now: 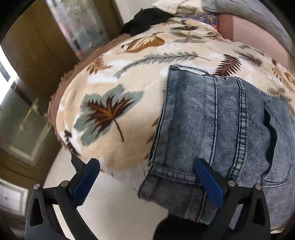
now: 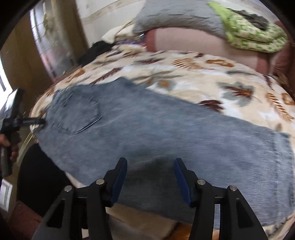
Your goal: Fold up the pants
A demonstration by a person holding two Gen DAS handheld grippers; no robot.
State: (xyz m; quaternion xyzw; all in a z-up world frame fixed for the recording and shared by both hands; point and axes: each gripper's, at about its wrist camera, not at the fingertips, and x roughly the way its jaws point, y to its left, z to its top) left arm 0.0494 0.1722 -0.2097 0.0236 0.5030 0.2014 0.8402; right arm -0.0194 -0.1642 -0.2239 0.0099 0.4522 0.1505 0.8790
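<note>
Grey-blue jeans (image 2: 156, 133) lie flat along the near edge of a bed, back pocket (image 2: 77, 112) toward the left, part hanging over the edge. In the left wrist view the waistband end (image 1: 212, 118) lies on the blanket, its corner drooping over the edge. My left gripper (image 1: 147, 166) is open, its right finger (image 1: 208, 181) against the denim, nothing held; it also shows at the jeans' left end in the right wrist view (image 2: 33, 121). My right gripper (image 2: 150, 162) is open just above the jeans' near edge, empty.
A cream leaf-print blanket (image 1: 114, 88) covers the bed. A black garment (image 1: 145, 20) lies at the far end. A grey quilt (image 2: 175, 16), pink bedding (image 2: 199, 42) and a green cloth (image 2: 247, 33) lie behind. Wooden furniture (image 1: 36, 55) and pale floor tiles (image 1: 119, 203) are on the left.
</note>
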